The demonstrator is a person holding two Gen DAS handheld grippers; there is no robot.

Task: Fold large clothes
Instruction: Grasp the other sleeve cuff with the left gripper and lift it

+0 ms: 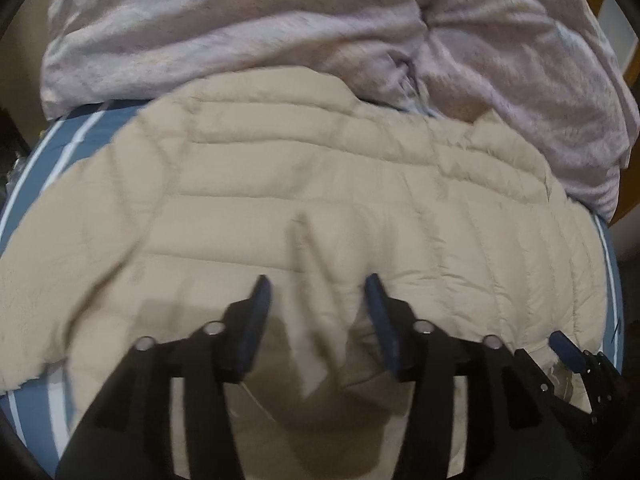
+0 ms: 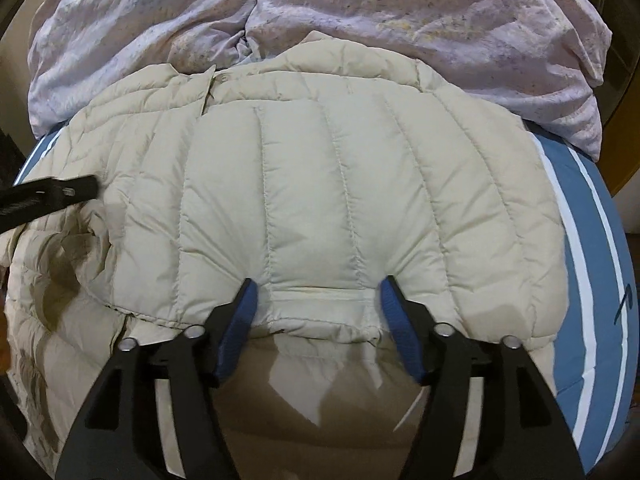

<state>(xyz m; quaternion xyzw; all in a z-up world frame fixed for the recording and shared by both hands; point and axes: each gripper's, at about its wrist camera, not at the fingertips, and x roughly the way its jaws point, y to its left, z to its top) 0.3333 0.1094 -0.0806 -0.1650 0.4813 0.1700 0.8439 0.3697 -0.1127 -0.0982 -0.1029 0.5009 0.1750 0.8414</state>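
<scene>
Your right gripper (image 2: 316,290) parted over jacket (image 2: 320,184) hem, nothing clamped. Left gripper (image 1: 316,290) parted, blurred. Jacket on striped bed (image 2: 592,280). Only right view shows snap collar (image 2: 224,77).

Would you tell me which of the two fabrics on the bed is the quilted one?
The beige jacket, lying nearest both hand-held grippers, shows stitched puffy channels; the lilac duvet bunched behind it is just crumpled.

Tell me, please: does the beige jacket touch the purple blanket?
Touching. In the right wrist view the jacket has its collar end lying against the blanket, with no bed sheet visible between them.
</scene>
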